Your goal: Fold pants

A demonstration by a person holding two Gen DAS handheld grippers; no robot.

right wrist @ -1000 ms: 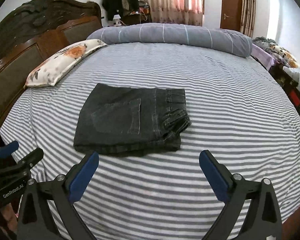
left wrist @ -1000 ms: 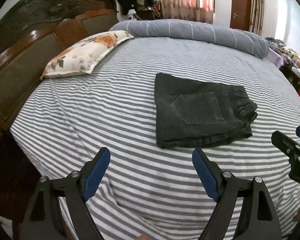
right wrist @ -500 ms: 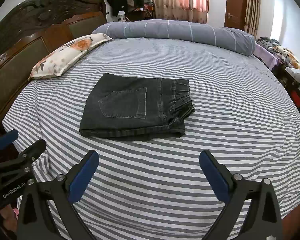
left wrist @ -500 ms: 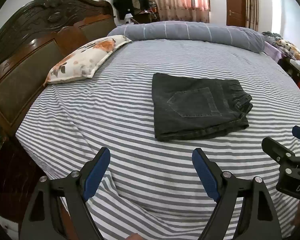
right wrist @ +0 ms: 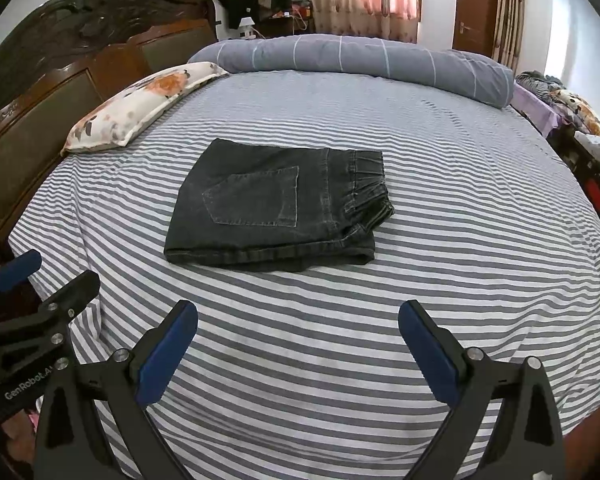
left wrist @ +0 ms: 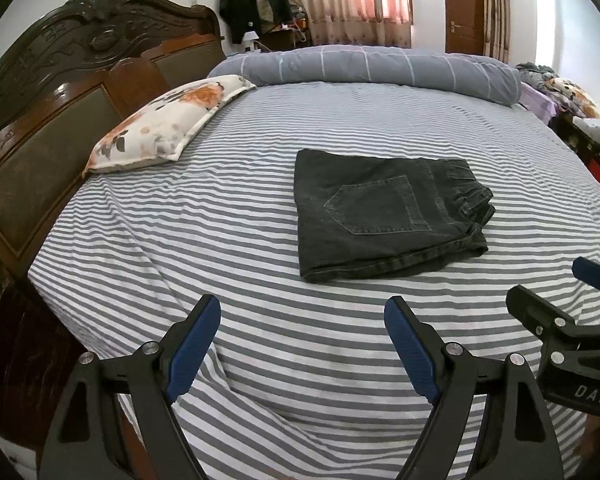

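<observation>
We saw the dark pants [left wrist: 384, 216] folded flat, pocket up, on the striped bed [left wrist: 180, 240]; both grippers, left gripper [left wrist: 302, 320] and right gripper [right wrist: 298, 326], had jaws wide apart and empty.

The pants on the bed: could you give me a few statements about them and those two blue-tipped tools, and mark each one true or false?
1. The dark pants lie folded into a compact stack on the striped sheet. True.
2. The left tool is clamped on the pants. False: its jaws stand open over bare sheet, short of the pants.
3. A back pocket faces up. True.
4. The floral pillow lies on top of the pants. False: it lies apart, near the headboard.
5. The right tool holds nothing. True.
</observation>
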